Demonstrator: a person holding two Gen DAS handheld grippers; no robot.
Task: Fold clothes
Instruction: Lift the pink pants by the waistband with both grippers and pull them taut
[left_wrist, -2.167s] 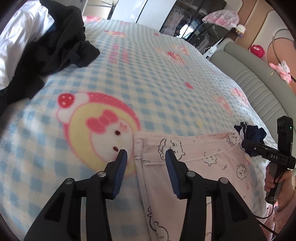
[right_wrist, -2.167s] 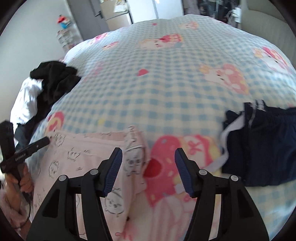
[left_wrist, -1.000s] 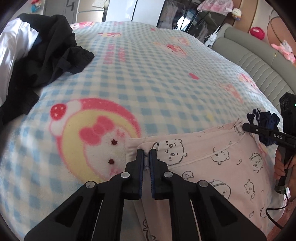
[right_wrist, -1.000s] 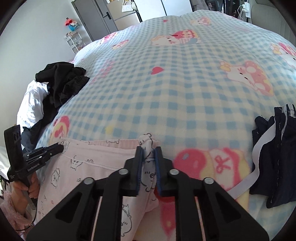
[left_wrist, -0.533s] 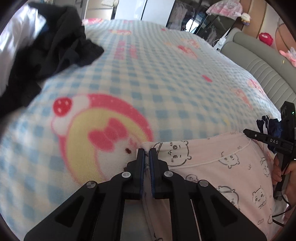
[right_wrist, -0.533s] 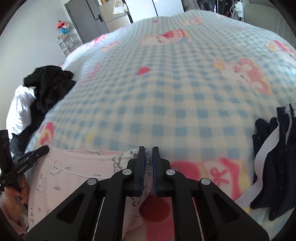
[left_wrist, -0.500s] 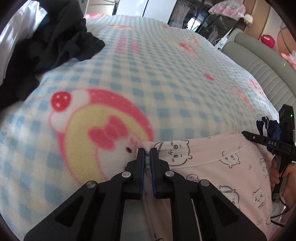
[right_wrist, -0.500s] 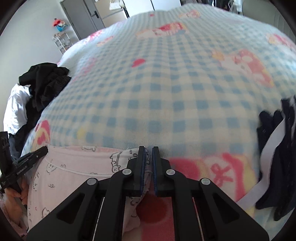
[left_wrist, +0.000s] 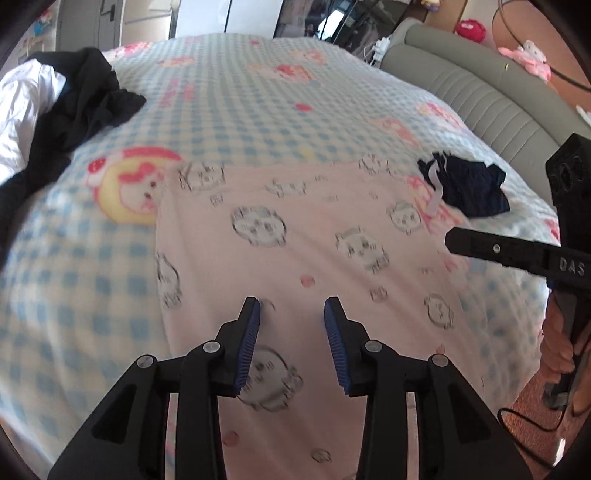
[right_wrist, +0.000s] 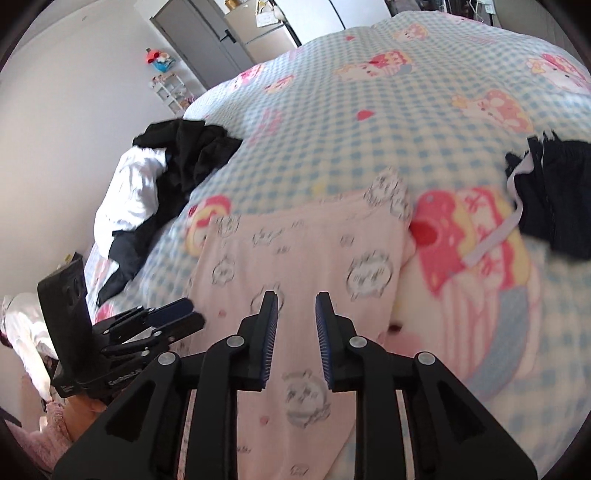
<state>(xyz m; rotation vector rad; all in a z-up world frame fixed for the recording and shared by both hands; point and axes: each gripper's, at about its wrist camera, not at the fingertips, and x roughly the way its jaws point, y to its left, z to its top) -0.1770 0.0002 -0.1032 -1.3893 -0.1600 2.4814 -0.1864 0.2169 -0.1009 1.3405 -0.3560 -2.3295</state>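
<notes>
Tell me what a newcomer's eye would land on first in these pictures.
The pink garment with cartoon faces lies spread flat on the blue checked blanket, straight ahead of both open grippers, left gripper and right gripper. A heap of black and white clothes sits to its left, and a dark navy garment to its right.

pink garment (left_wrist: 317, 236): soft matt printed cloth, ahead of my jaws
blanket (left_wrist: 240, 99): fleecy matt checked cloth, beyond my jaws

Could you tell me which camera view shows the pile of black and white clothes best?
The right wrist view: the pile of black and white clothes sits whole at the bed's left edge, black garment over white. The left wrist view catches it only at the frame's left edge, partly cut off.
</notes>
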